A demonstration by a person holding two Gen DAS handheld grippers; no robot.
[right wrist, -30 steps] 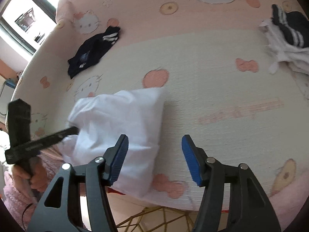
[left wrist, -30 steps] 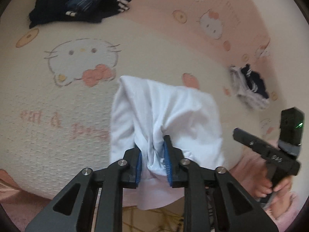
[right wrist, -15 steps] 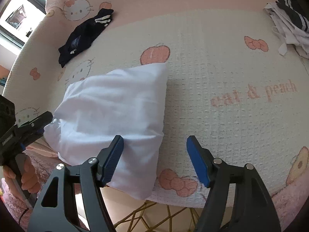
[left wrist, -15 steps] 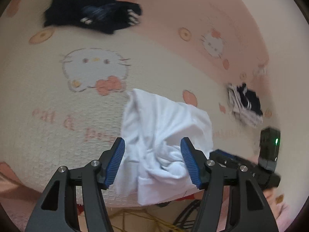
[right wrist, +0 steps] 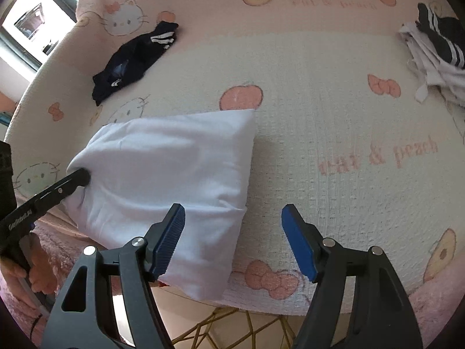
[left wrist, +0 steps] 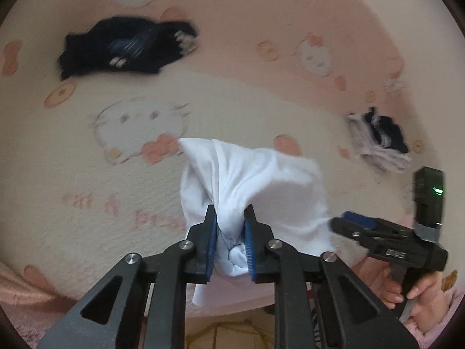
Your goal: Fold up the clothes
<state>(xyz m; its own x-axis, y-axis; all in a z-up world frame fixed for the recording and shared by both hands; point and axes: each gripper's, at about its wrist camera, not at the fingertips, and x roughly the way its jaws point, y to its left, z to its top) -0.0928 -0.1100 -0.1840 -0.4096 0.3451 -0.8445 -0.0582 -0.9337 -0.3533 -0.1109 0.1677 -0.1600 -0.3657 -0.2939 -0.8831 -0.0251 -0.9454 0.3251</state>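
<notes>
A white garment [left wrist: 261, 180] lies partly folded near the front edge of the cat-print cover [left wrist: 87, 174]. My left gripper [left wrist: 230, 218] has a bunched fold of it between its blue pads, and the jaws are closing on that fold. The cloth rises in a peak from the pads. In the right wrist view the same white garment [right wrist: 168, 160] looks like a puffed rectangle, with the left gripper's finger [right wrist: 58, 186] at its left edge. My right gripper [right wrist: 232, 215] hovers open over the garment's near right corner, its pads touching nothing.
A dark navy garment [left wrist: 128, 46] lies crumpled at the back left. A small stack of white and navy clothes [left wrist: 380, 139] sits at the right. The cover's front edge [right wrist: 261, 305] drops off onto a gold wire frame [right wrist: 232, 325]. A hand [left wrist: 418, 290] holds the right gripper's handle.
My left gripper let go of the white cloth, stood wide, then closed again on a bunched fold and lifted it. The right gripper's jaws widened a little.
</notes>
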